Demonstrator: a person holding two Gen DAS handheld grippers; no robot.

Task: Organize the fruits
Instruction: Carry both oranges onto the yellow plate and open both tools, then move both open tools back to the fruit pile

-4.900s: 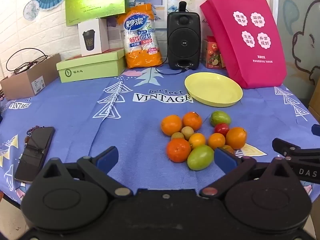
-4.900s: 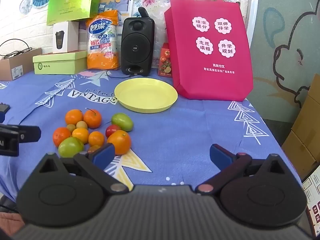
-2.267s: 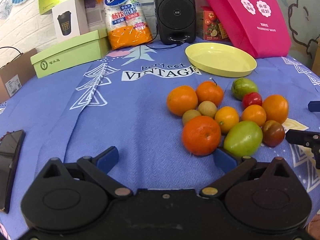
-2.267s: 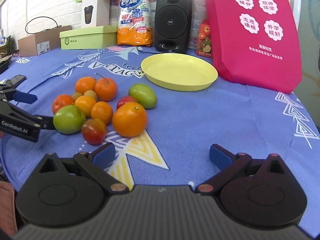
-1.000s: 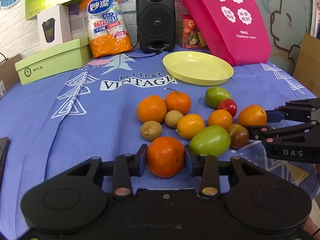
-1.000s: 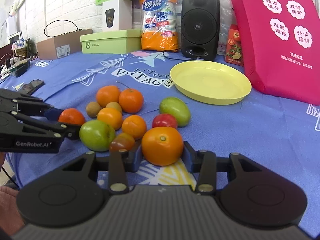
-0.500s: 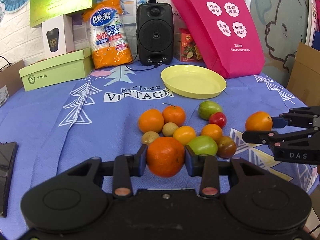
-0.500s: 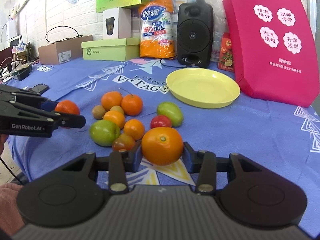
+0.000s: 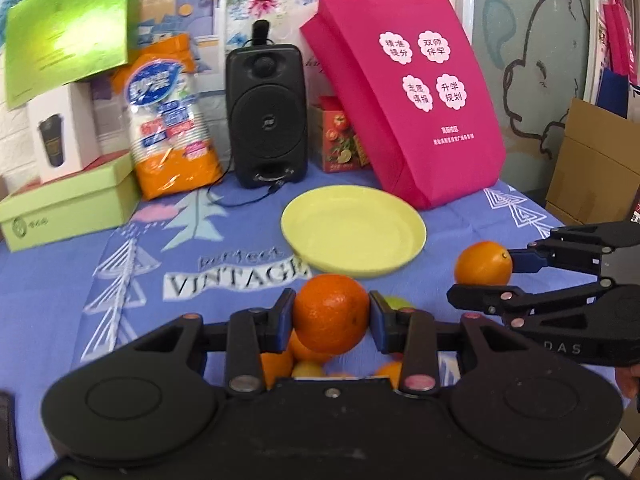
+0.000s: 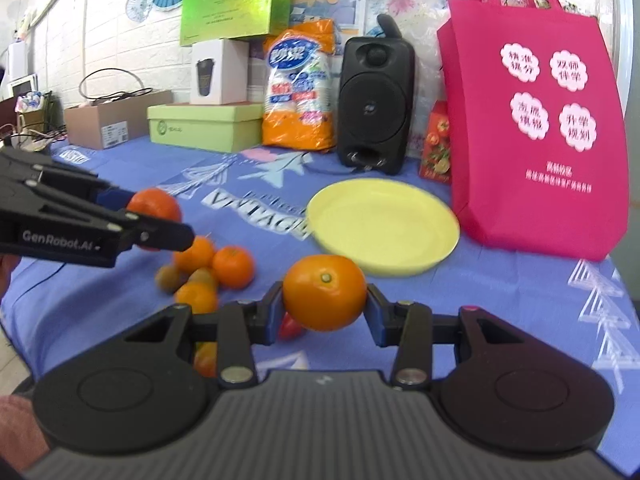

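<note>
Each gripper carries a round fruit held only at its sides: the left gripper has its fingers clamped on a deep orange, the right gripper on a paler orange, and both fruits are off the table, short of the yellow plate. The likeliest fault is a roll — smooth balls pinched at two points could spin out if the wrists tilt, or bounce off the shallow plate rim if let go from too high. The two grippers also stand close together and head, I judge, for the same empty plate, so they may knock each other if both go in at once. The remaining fruits sit below and left of the carried ones; a low pass could scatter them. Behind the plate the pink bag and black speaker close off the far side, while the plate's near edge and the blue cloth in front lie open.
</note>
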